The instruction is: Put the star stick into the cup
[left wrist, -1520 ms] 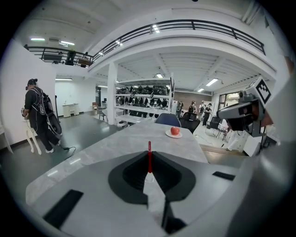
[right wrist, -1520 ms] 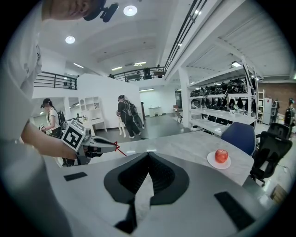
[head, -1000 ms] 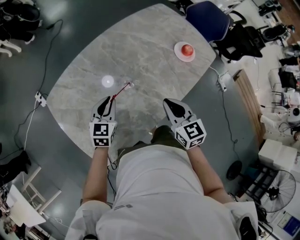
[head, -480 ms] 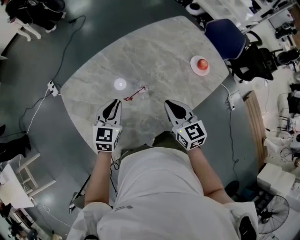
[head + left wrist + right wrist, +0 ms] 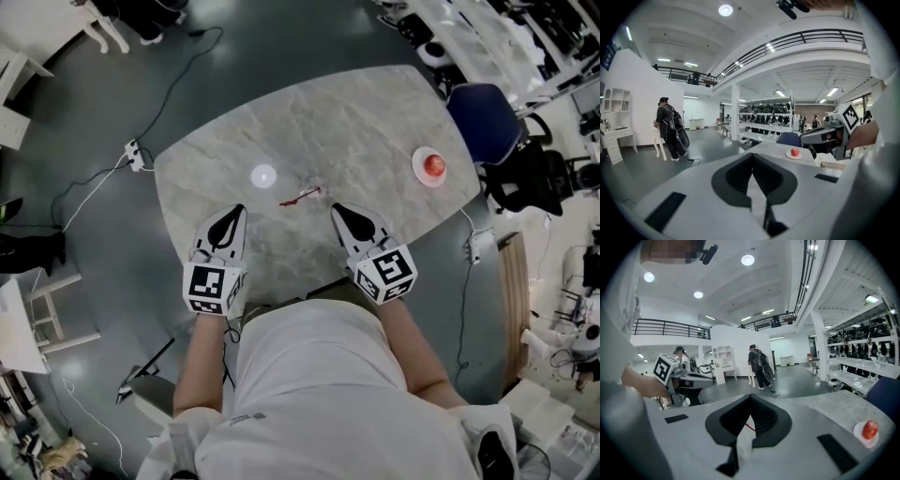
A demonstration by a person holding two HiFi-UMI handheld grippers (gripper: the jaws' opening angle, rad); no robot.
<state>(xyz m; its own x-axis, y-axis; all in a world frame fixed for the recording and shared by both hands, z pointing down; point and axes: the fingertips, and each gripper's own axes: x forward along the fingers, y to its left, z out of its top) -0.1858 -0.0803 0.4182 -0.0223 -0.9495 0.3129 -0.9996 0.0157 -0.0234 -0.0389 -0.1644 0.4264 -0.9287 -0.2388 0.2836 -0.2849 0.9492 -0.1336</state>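
The red star stick (image 5: 300, 196) lies flat on the grey marble table (image 5: 375, 112), just right of a small pale cup (image 5: 263, 175) that I see from above. My left gripper (image 5: 232, 211) hovers near the table's front edge, below and left of the stick, shut and empty. My right gripper (image 5: 337, 208) hangs level with it, below and right of the stick, also shut on nothing. In the right gripper view a short red piece of the stick (image 5: 749, 427) shows beyond the closed jaws. The left gripper view (image 5: 752, 157) shows only tabletop past its tips.
A red apple (image 5: 432, 165) sits on a small pale plate (image 5: 420, 175) at the table's right edge. A blue chair (image 5: 487, 117) stands beyond that corner. Cables and a power strip (image 5: 136, 155) lie on the floor at the left. People stand far off in the hall.
A second ago the stick's near end was at my left gripper's tips. Now the stick lies apart from that gripper, which has drawn back. The head view has shifted.
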